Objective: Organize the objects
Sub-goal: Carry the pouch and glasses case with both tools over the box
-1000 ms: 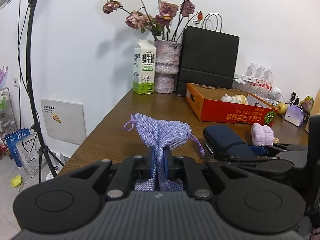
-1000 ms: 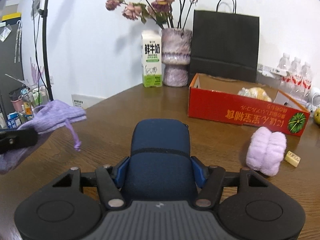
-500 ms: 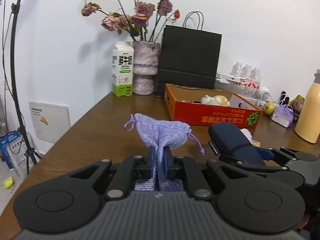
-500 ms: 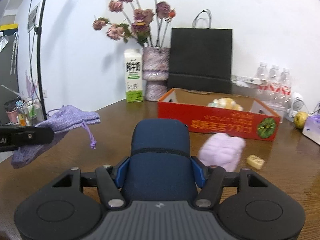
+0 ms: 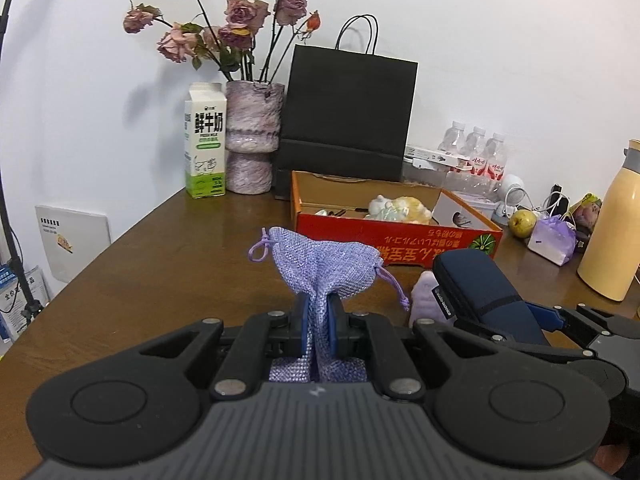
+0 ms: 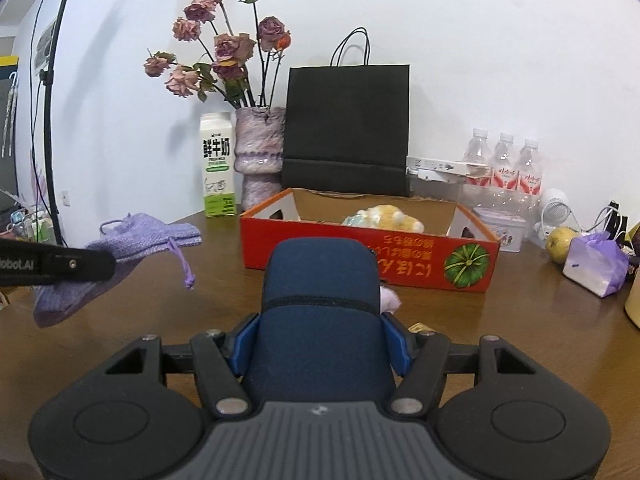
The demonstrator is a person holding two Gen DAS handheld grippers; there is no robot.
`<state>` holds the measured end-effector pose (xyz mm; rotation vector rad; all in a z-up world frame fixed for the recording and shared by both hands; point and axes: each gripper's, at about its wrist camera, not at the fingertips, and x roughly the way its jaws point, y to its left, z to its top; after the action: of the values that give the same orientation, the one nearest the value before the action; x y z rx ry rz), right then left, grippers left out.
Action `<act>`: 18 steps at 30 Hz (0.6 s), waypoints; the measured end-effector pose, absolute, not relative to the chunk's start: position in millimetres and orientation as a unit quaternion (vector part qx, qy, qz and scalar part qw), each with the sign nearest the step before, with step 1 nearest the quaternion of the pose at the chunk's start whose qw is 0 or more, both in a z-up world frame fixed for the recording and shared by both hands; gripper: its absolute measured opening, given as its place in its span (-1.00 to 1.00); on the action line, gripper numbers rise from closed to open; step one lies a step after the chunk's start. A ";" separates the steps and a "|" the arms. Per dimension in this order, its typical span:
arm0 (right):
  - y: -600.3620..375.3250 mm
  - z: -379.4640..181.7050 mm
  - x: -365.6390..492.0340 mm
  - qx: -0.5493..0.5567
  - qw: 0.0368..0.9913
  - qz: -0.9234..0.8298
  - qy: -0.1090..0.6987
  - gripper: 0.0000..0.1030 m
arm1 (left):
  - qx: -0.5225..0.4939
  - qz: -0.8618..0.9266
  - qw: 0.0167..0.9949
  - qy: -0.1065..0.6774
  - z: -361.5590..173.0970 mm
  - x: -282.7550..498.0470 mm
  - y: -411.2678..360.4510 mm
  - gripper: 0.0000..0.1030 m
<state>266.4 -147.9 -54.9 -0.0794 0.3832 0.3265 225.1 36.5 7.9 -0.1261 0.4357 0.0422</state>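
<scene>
Left wrist view: left gripper (image 5: 318,316) pinched a lilac woven drawstring pouch (image 5: 328,266) above bare brown wooden table (image 5: 168,264), table edge at left. Right wrist view: right gripper (image 6: 320,346) clamped a navy zippered fabric case (image 6: 320,300); red cardboard box (image 6: 400,256) beyond, its near corners showing.

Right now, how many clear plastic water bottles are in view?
3. They stand in a row by the wall, behind the red cardboard box: left bottle, middle bottle, right bottle. More may be hidden behind them.
</scene>
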 end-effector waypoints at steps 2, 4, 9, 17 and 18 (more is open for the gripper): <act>-152.3 -52.7 272.2 -0.040 0.968 0.160 0.188 0.21 | -0.063 0.020 0.974 0.216 8.9 233.0 32.5 -0.81; -155.8 -50.3 277.8 -0.039 0.969 0.159 0.188 0.21 | -0.063 0.019 0.974 0.217 10.4 240.2 29.0 -0.81; -161.6 -42.1 293.8 -0.041 0.970 0.157 0.183 0.21 | -0.061 0.018 0.975 0.213 17.4 260.3 20.1 -0.81; -168.8 -32.4 324.8 -0.028 0.973 0.148 0.174 0.21 | -0.059 0.019 0.976 0.210 26.3 301.2 7.8 -0.81; -169.9 -31.7 329.0 -0.026 0.974 0.146 0.174 0.21 | -0.061 0.020 0.976 0.209 27.6 308.2 6.9 -0.81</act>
<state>329.1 -169.9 -31.7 -0.0531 0.3501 0.2941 308.2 6.9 27.6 -0.1223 0.4223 0.0398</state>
